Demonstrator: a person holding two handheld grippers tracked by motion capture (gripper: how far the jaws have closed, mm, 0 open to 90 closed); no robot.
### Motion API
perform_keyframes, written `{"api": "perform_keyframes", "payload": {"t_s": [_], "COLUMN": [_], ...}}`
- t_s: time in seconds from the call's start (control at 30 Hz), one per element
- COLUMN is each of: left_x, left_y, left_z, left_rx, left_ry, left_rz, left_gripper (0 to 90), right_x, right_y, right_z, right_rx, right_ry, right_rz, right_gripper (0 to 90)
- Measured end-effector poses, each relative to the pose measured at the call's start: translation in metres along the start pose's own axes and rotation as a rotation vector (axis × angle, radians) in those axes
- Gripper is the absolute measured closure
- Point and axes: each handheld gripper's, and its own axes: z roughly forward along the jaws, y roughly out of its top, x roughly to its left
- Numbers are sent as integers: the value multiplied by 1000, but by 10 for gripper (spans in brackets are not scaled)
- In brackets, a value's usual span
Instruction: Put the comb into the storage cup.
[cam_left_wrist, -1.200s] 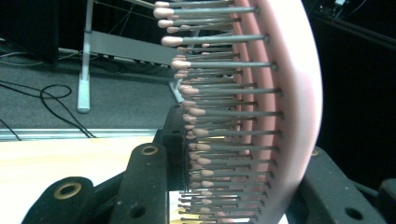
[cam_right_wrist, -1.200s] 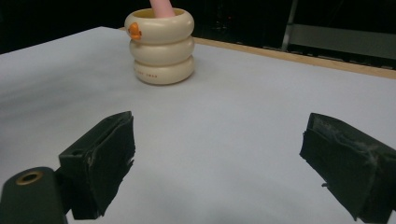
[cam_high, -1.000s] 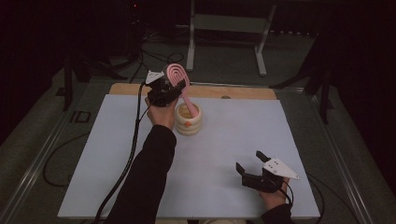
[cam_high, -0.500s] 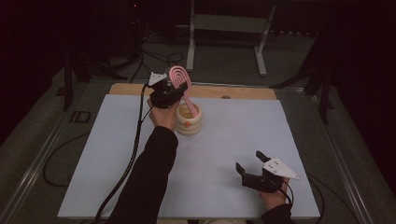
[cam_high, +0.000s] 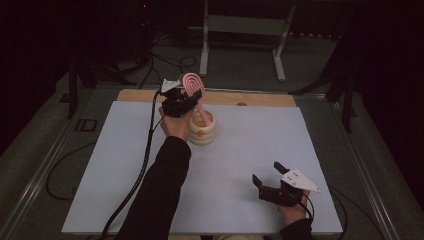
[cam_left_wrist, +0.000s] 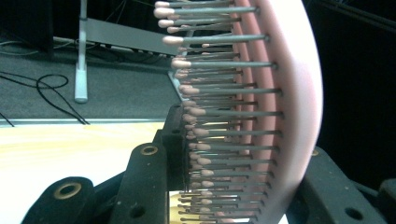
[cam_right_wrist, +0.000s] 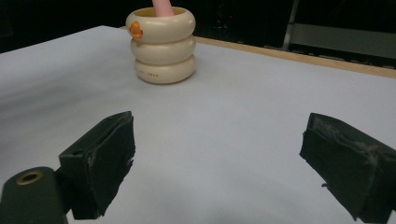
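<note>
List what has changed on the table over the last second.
Barely anything: the left gripper stays shut on the pink hairbrush, whose handle sits in the cream holder; the brush head looks slightly lower and nearer the holder. The right gripper stays open and still above the white mat.

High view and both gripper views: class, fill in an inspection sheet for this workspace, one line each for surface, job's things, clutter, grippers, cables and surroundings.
Surface: pale table sheet, flat, with a wooden strip along its far edge.
Job's things: pink hairbrush, head up, its handle down inside the cream ringed holder; the holder stands upright and bears a small orange mark.
Clutter: nothing seen on the sheet.
Grippers: left gripper shut on the hairbrush head, bristles against one jaw; right gripper open and holding nothing, low near the sheet's near right corner.
Cables: a black cable trails from the left gripper along the sleeve; loose cables lie on the floor.
Surroundings: dark room, a white metal stand behind the table.
</note>
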Motion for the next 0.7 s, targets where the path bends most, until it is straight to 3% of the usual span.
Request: {"api": "perform_keyframes", "payload": {"t_s": [0.7], "left_x": [2], "left_y": [-7], "left_z": [6], "left_rx": [21], "left_ry": [8], "left_rz": [2], "left_gripper": [645], "right_x": [0], "right_y": [0], "right_z": [1], "right_rx": [3], "right_ry": [5], "right_rz": [-3], "right_gripper": [93]}}
